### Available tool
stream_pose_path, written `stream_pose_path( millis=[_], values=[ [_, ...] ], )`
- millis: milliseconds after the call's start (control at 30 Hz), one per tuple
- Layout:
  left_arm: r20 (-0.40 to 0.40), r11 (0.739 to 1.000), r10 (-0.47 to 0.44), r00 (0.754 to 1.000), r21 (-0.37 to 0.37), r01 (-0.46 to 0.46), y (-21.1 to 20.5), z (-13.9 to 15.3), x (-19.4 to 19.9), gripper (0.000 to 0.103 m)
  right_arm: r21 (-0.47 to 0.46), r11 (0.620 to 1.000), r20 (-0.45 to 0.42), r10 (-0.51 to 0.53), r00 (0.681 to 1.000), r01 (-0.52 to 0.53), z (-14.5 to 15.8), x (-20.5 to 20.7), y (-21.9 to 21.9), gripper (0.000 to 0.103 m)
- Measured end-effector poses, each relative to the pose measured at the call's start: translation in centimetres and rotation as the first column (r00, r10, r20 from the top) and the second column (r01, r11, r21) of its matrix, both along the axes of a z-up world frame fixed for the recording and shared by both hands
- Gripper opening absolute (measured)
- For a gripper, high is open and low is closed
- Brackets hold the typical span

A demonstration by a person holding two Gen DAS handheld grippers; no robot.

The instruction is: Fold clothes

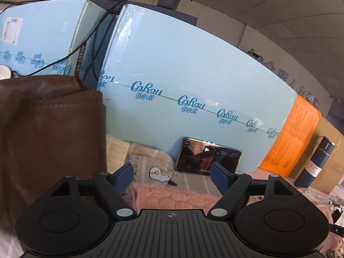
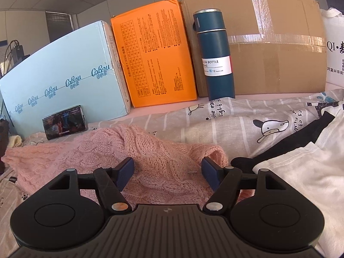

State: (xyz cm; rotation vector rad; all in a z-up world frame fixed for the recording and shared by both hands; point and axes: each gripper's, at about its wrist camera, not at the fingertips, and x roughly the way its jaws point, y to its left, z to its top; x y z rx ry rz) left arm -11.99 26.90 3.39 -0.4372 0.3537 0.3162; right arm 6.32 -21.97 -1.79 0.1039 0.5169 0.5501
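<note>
A pink cable-knit sweater point(image 2: 133, 150) lies spread and rumpled on a bed covered by a grey striped sheet printed with cartoon animals point(image 2: 247, 116). The sweater sits toward the near edge of the bed, in front of the row of boxes that lines the far edge.

The right gripper point(image 2: 167, 172) hovers just over the sweater with its blue jaws apart; the knit shows between them, but the pads do not press on it. The left gripper point(image 1: 172, 175) is raised above the sheet with its jaws spread wide and nothing between them; a strip of the same pink sweater point(image 1: 172, 195) lies below it.

To the right of the sweater, near the right edge of the bed, lie a black garment point(image 2: 296, 142) and a white garment point(image 2: 301, 176), the white partly over the black. In the left wrist view a brown leather-like garment point(image 1: 49, 133) fills the left side, draped and folded.

Along the far edge stand a large pale blue box with repeated printed logos point(image 1: 193, 64), an orange box with black print point(image 2: 154, 53), and a taped brown cardboard box point(image 2: 268, 49). A dark blue vacuum bottle point(image 2: 215, 53) stands upright in front of the cardboard box. A phone with a lit screen point(image 2: 64, 121) leans on its long side against the blue box. A white bag with dark lettering point(image 2: 334, 43) is at the far right corner.
</note>
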Motion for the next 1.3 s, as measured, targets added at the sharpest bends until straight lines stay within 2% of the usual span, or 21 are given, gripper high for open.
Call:
stream_pose_path(
  millis=[100, 233, 267, 367, 400, 467, 533, 633, 667, 733, 767, 800, 867, 933, 967, 1067, 1133, 1200, 1300],
  values=[
    [-0.035, 1.0, 0.006, 0.999, -0.03, -0.007, -1.0, -0.9, -1.2, 0.08, 0.003, 1.0, 0.005, -0.003, 1.0, 0.003, -0.1, -0.1, -0.1, 0.067],
    [-0.104, 0.999, 0.029, 0.994, 0.026, -0.027, -2.3, -2.4, -0.8, 0.079, 0.002, 1.0, 0.015, -0.004, 1.0, 0.004, 0.0, -0.4, 0.0, 0.068],
    [-0.118, 0.998, 0.035, 0.992, 0.051, -0.029, -2.5, -2.7, -0.5, 0.074, 0.0, 1.0, 0.016, -0.003, 1.0, 0.003, 0.0, -0.4, 0.1, 0.068],
    [-0.161, 0.984, 0.064, 0.985, 0.174, -0.035, -2.9, -3.2, 1.2, 0.022, -0.004, 1.0, 0.019, -0.003, 1.0, 0.003, 0.0, -0.5, 0.2, 0.068],
    [-0.162, 0.98, 0.072, 0.984, 0.197, -0.039, -2.8, -3.3, 1.7, 0.012, -0.006, 1.0, 0.02, -0.005, 1.0, 0.005, 0.0, -0.6, 0.2, 0.068],
    [-0.159, 0.976, 0.075, 0.984, 0.214, -0.039, -2.3, -3.3, 2.5, 0.008, -0.007, 1.0, 0.021, -0.006, 1.0, 0.006, 0.0, -0.7, 0.3, 0.068],
    [-0.162, 0.978, 0.08, 0.983, 0.205, -0.046, -1.7, -3.4, 3.2, 0.008, -0.008, 1.0, 0.021, -0.005, 1.0, 0.005, 0.0, -0.7, 0.3, 0.068],
    [-0.138, 0.986, 0.103, 0.985, 0.146, -0.083, -1.0, -3.0, 2.7, 0.015, -0.005, 1.0, 0.024, -0.008, 1.0, 0.008, 0.1, -0.7, 0.2, 0.069],
    [-0.12, 0.99, 0.103, 0.987, 0.106, -0.091, -0.9, -2.8, 2.2, 0.024, -0.002, 1.0, 0.027, -0.01, 1.0, 0.01, 0.1, -0.7, 0.2, 0.069],
    [-0.065, 0.996, 0.091, 0.994, -0.016, -0.093, -0.8, -2.0, 0.7, 0.053, 0.007, 1.0, 0.033, -0.016, 0.999, 0.015, 0.1, -0.8, 0.0, 0.07],
    [-0.038, 0.992, 0.085, 0.996, -0.09, -0.088, -0.8, -1.8, 0.0, 0.082, 0.014, 1.0, 0.036, -0.02, 0.999, 0.019, 0.2, -0.8, -0.1, 0.07],
    [-0.013, 0.984, 0.075, 0.997, -0.164, -0.076, -0.9, -1.7, -0.6, 0.09, 0.021, 1.0, 0.04, -0.024, 0.999, 0.023, 0.2, -0.8, -0.2, 0.071],
    [0.009, 0.952, 0.021, 1.0, -0.305, -0.017, -1.0, -2.0, -1.0, 0.09, 0.036, 0.999, 0.045, -0.033, 0.998, 0.031, 0.3, -0.8, -0.5, 0.074],
    [0.019, 0.901, -0.033, 0.999, -0.431, 0.038, -1.0, -2.6, -0.7, 0.09, 0.049, 0.998, 0.049, -0.036, 0.998, 0.033, 0.4, -0.9, -0.7, 0.075],
    [0.002, 0.881, -0.042, 0.999, -0.471, 0.038, -1.0, -3.1, -0.2, 0.09, 0.05, 0.998, 0.048, -0.035, 0.998, 0.033, 0.4, -0.9, -0.7, 0.075],
    [-0.078, 0.855, -0.002, 0.997, -0.518, -0.039, -0.6, -4.5, 1.3, 0.09, 0.052, 0.998, 0.048, -0.034, 0.998, 0.031, 0.4, -0.9, -0.7, 0.075],
    [-0.088, 0.824, 0.014, 0.996, -0.563, -0.062, 0.1, -5.8, 2.3, 0.09, 0.054, 0.998, 0.048, -0.033, 0.998, 0.03, 0.4, -1.0, -0.7, 0.075],
    [-0.049, 0.813, 0.034, 0.998, -0.579, -0.056, 0.6, -6.5, 3.3, 0.092, 0.056, 0.998, 0.047, -0.032, 0.998, 0.029, 0.4, -1.0, -0.7, 0.075],
    [0.023, 0.822, 0.063, 0.998, -0.568, -0.039, 0.8, -7.1, 4.7, 0.092, 0.059, 0.998, 0.047, -0.03, 0.998, 0.028, 0.4, -1.0, -0.7, 0.076]
  ],
)
